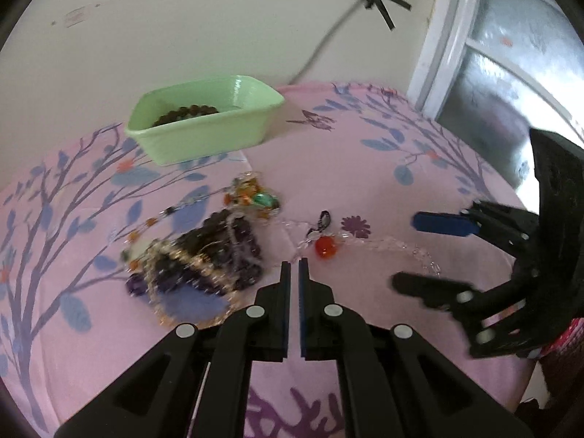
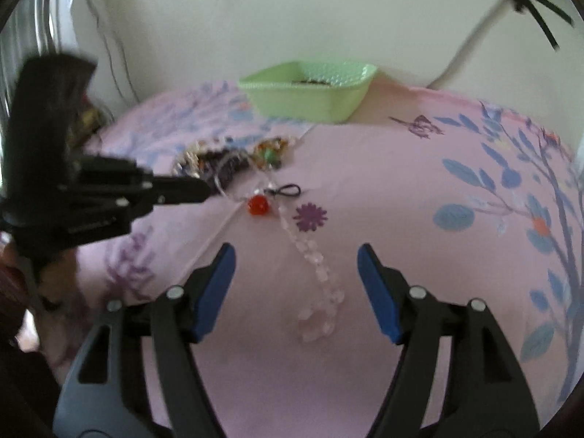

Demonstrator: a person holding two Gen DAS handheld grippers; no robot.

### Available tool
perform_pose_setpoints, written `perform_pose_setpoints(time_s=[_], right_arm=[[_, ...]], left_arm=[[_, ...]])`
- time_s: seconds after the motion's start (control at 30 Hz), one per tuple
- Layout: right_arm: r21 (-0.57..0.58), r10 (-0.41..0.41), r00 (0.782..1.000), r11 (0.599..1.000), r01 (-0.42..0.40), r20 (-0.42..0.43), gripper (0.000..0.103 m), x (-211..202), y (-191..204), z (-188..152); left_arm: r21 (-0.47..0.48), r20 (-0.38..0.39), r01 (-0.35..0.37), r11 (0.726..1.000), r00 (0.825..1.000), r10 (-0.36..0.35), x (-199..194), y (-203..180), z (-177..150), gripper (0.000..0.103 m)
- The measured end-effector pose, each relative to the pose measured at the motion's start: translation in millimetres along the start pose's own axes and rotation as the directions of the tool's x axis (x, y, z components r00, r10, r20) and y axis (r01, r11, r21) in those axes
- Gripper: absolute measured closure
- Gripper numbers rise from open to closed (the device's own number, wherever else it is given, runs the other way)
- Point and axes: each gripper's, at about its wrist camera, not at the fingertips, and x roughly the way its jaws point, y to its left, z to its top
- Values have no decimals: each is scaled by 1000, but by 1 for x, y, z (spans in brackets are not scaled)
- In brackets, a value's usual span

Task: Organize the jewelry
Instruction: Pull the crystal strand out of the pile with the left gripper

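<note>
On the pink flowered tabletop (image 2: 383, 168), we are hovering the released right claw (image 2: 295, 255) astride the pale bead strand (image 2: 321, 284); left claw (image 1: 295, 266) clenched, empty. Lower before pinching.

Home bedroom, likely: pink floral bedsheet (image 1: 365, 153) on soft surface, plain wall (image 1: 182, 18), frosted window (image 1: 511, 54).

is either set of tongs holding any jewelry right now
Nothing is held. The left tongs are shut and empty; the right tongs are open above the pink bead strand.
</note>
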Motion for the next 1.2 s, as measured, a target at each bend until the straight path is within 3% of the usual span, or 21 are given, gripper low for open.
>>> perform_pose_setpoints(time_s=[0.1,0.17,0.2,0.27,0.37,0.47,0.63,0.83,1.1,1.2], right_arm=[[-39,-34,999,999,32,-27,57,9,2,4],[-59,-79,997,995,77,-22,90,11,0,6],[-39,-74,997,997,73,-19,93,11,-3,6],[12,-72,997,997,72,12,94,6,-10,8],[88,17,991,996,-29,133,93,-27,-15,18],[116,83,960,986,-118,268,93,-71,-17,35],[107,119,916,979,-172,382,93,-119,-13,65],[83,127,892,980,-180,434,93,-144,-2,76],[59,152,891,979,-195,428,93,-147,1,76],[67,149,892,978,-196,426,93,-144,-2,74]], left_arm=[[7,14,-33,999,999,33,-8,6,-5,95],[-2,15,-75,997,997,75,-14,16,-10,95],[-17,14,-96,995,995,96,-18,22,-16,95],[-47,10,-109,993,994,109,-22,30,-22,95],[-91,0,-102,991,995,103,-18,39,-25,95],[-101,23,-107,989,994,110,-13,41,-24,95],[-103,19,-85,991,996,87,-15,38,-27,95],[-110,51,-69,992,996,74,-27,36,-33,95],[-87,104,-43,995,993,52,-45,29,-23,95],[-66,139,24,998,990,-15,-53,15,-15,95]])
